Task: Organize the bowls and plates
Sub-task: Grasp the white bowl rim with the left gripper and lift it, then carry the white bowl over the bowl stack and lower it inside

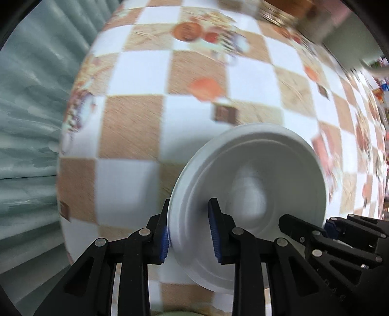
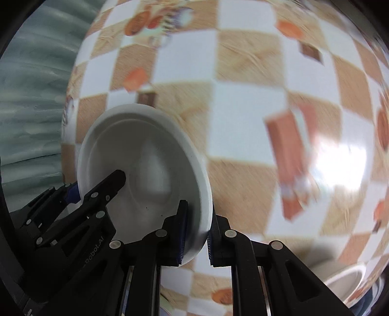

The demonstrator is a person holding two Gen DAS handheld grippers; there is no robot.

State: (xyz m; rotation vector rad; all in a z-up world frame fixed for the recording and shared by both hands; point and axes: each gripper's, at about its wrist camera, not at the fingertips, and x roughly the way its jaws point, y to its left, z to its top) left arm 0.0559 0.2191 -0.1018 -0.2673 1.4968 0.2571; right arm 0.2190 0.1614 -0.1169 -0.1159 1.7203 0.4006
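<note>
A white bowl (image 1: 255, 184) hangs tilted above the checked tablecloth (image 1: 136, 128), held from two sides. My left gripper (image 1: 190, 233) is shut on its near rim, one blue pad outside the wall and one inside. The right gripper (image 1: 308, 222) grips the rim on the opposite side. In the right wrist view the same bowl (image 2: 145, 158) sits at centre left, and my right gripper (image 2: 197, 238) is shut on its rim with the wall pinched between the pads. The left gripper (image 2: 94, 183) clamps the far rim at lower left. The view is blurred.
A teal pleated curtain (image 1: 29, 121) runs along the table's left edge. Another pale bowl (image 2: 345, 279) stands on the cloth at lower right. Blurred metal and brown items (image 1: 279, 17) sit at the table's far end.
</note>
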